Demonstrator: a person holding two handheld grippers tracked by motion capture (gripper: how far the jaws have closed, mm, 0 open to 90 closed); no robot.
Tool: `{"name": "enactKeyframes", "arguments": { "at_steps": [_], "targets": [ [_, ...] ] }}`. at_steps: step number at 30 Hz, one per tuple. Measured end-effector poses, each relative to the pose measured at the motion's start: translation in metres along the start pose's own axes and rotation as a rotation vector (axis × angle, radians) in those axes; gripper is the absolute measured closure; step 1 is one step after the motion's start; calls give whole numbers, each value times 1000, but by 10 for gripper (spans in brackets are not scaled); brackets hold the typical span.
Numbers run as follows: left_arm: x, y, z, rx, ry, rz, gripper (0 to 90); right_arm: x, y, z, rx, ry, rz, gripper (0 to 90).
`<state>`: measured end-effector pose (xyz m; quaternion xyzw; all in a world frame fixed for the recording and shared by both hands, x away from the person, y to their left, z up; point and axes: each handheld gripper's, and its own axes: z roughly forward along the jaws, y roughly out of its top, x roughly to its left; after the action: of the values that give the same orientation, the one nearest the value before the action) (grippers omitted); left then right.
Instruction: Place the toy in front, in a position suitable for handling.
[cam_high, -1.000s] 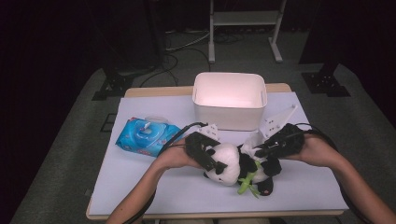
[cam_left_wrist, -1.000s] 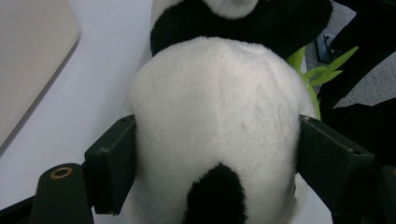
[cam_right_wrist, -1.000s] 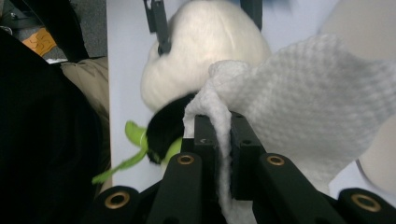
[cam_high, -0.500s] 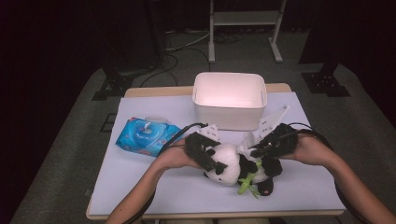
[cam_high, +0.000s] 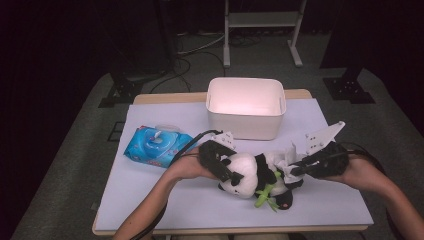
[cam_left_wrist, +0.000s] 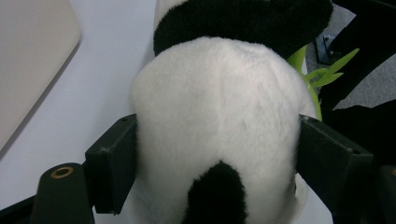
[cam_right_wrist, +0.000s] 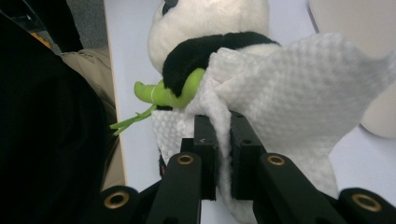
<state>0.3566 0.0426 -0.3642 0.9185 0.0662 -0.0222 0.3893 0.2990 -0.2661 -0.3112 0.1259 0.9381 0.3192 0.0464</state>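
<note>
A wipe is pinched tight in the right gripper and laid against the panda, whose body is being wiped at the table's near middle. The panda's white head is clamped between the wide-set jaws of the left gripper, holding the toy steady on its side. A green bamboo sprig sticks out from the panda at 6 o'clock. The wipes pack lies at 10 o'clock from the panda, well apart, and the empty white bin stands at 12 o'clock. By the look of it, 1 wipe is out and cleaning is under way; left to do, seemingly, are finishing the wiping and disposing of the wipe, perhaps in the bin.
</note>
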Motion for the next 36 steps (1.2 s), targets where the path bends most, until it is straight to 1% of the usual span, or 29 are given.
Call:
{"name": "enactKeyframes", "arguments": {
  "at_steps": [4,6,7,9,11,12,13,16,18,21,25,28,31,36],
  "targets": [
    [-1,1,0,-7,3,3,205,-1,-4,-4,-10,-4,2,828],
    [-1,2,0,-4,4,7,205,-1,-2,-4,-16,-3,0,829],
    [-2,3,1,-2,5,6,205,-1,0,-4,-17,-2,-8,828],
    [-3,4,0,-1,8,15,205,-2,7,-1,-15,1,-22,829],
    [-4,5,1,-3,10,16,205,-3,14,3,-11,7,-39,829],
    [-4,6,1,1,13,19,205,-3,17,5,-5,9,-38,829],
    [-4,6,1,1,14,21,205,-4,23,10,-4,17,-51,829],
    [-4,7,1,2,17,29,205,-4,32,16,-2,31,-60,829],
    [-5,8,1,0,19,36,205,-5,39,21,-3,49,-77,829],
    [-6,10,2,8,26,47,205,-5,49,32,27,63,-95,830],
    [-6,10,3,6,26,41,205,-5,58,43,39,78,-107,829],
    [-5,10,3,9,28,45,205,-6,62,51,46,91,-110,829],
    [-5,7,3,13,29,52,206,-6,64,54,46,100,-114,830],
    [-6,5,2,7,27,46,208,-6,59,46,52,87,-107,830]
  ]
}}
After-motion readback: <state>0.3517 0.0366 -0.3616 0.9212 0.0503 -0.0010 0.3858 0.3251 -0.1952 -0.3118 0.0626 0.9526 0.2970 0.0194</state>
